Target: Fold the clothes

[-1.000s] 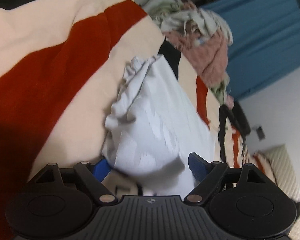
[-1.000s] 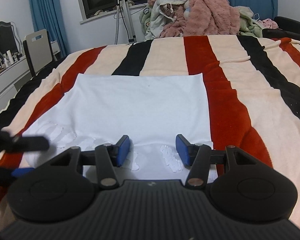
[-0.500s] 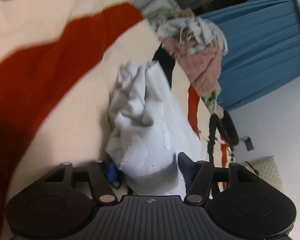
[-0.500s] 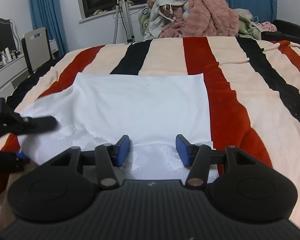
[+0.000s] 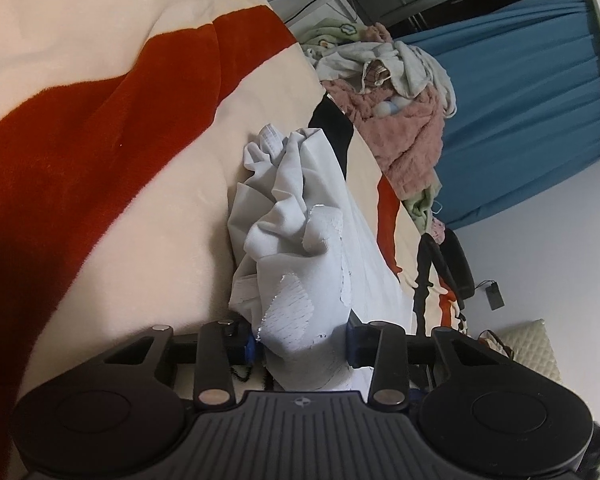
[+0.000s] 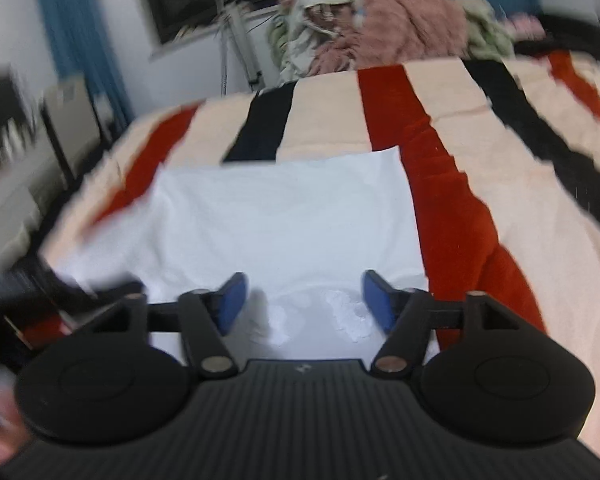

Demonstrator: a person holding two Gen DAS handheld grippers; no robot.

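A cream, red and black striped fleece blanket covers the bed. On it lies the white T-shirt. The left gripper, jaws just closing, clamps its bunched edge; the right gripper, jaws just widening, stands apart above the hem.

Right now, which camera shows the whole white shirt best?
The right wrist view, though blurred: the white cotton shirt lies spread flat across the striped fleece blanket, most of it showing. The left wrist view shows only a bunched-up corner between the left gripper pads.
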